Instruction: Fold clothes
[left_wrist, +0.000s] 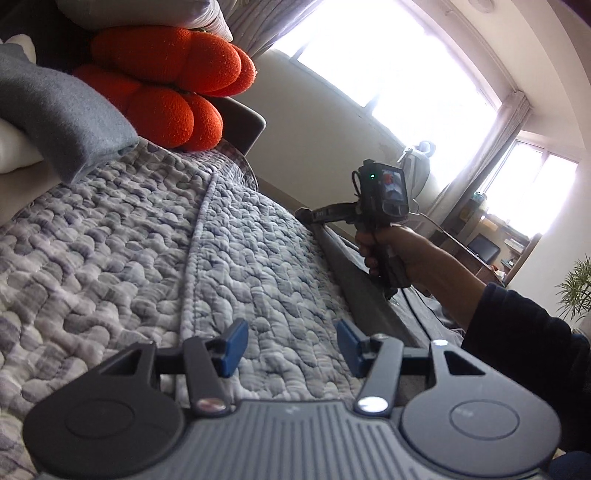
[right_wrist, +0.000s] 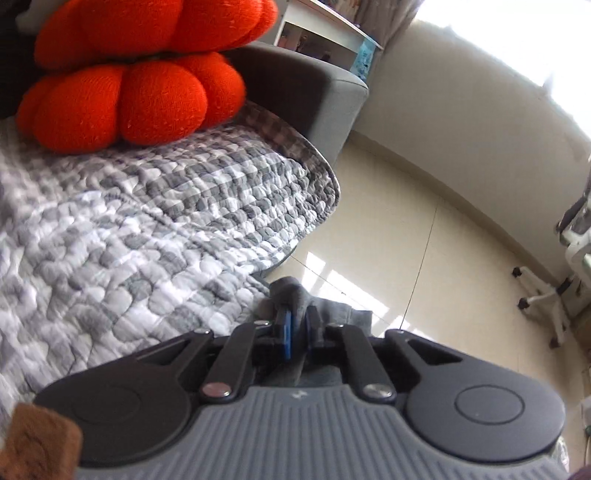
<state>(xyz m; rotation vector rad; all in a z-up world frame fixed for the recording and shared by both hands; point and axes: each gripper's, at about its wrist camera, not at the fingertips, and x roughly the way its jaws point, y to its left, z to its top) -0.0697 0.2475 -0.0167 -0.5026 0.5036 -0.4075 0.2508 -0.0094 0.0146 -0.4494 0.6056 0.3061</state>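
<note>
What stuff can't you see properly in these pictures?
- Grey garment, right wrist view: the right gripper pinching it hides most of it, so its kind is unclear.
- Outside the window, left wrist view: glare.
- Grey fabric, left wrist view: cut off by the edge.

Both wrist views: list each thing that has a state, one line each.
left gripper: open, nothing between its fingers.
right gripper: shut on grey garment.
grey garment: bunched, hanging past the quilt's edge.
quilt: spread flat.
orange cushions: stacked.
</note>
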